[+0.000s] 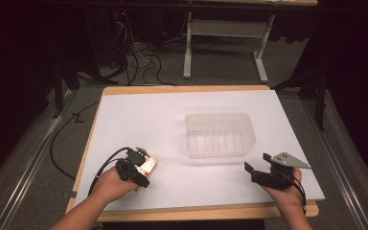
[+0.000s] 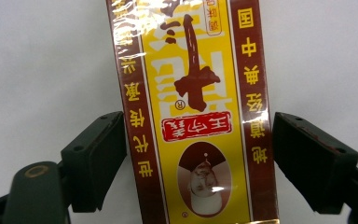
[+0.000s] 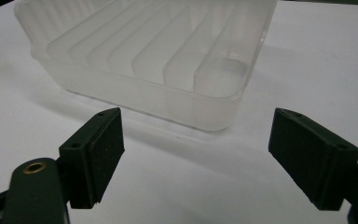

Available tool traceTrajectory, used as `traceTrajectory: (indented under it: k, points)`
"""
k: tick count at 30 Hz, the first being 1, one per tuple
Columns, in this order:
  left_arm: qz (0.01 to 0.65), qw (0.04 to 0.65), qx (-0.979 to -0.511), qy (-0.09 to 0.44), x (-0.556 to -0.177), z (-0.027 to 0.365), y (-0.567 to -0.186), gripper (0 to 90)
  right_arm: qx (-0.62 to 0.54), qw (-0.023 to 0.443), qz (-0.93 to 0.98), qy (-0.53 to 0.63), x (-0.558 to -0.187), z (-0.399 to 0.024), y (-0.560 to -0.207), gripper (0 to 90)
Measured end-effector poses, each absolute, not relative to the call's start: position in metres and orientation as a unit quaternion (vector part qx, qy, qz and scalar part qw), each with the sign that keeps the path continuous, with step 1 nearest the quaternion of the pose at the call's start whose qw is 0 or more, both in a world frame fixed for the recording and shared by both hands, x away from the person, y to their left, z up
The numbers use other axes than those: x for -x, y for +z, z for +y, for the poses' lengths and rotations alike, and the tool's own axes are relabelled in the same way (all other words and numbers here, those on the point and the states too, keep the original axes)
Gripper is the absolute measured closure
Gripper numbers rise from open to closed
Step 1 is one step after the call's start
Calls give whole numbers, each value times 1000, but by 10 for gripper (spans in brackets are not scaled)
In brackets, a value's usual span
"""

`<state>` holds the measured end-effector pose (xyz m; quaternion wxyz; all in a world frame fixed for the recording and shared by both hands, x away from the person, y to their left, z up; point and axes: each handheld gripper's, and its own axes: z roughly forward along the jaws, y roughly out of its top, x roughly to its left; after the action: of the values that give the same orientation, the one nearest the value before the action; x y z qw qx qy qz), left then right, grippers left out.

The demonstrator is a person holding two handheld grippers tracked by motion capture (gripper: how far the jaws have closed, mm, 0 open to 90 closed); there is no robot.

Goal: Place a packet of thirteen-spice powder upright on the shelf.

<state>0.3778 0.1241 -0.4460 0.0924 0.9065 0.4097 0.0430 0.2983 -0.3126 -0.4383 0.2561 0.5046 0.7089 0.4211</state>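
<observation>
A long yellow and brown box [image 2: 196, 93] printed with red characters stands between the jaws of my left gripper [image 2: 198, 154], and both pads touch its sides. From above, that box [image 1: 149, 166] sticks out of the left gripper [image 1: 143, 171] at the table's near left. My right gripper [image 1: 258, 163] rests at the near right, open with nothing between its fingers. In the right gripper view, the right gripper [image 3: 196, 154] faces a clear ribbed plastic tray [image 3: 168, 100] a short way ahead. The tray [image 1: 220, 115] holds nothing.
The white sheet [image 1: 139, 120] covers a wooden table with a bare rim [image 1: 191, 211] along the front. Beyond the far edge stand a white frame's legs [image 1: 188, 52] and loose cables [image 1: 139, 62] on the floor. A cable [image 1: 60, 139] hangs off the left side.
</observation>
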Motion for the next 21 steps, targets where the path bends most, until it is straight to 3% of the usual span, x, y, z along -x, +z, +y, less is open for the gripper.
traceTrajectory:
  k: [8, 21]
  points:
    - [413, 98, -904, 40, -379, 126, -448, 286, -506, 255, 709, 420, -298, -313, -438, 191]
    - [423, 110, -898, 47, -375, 128, -448, 318, -505, 257, 706, 425, -297, -314, -437, 193]
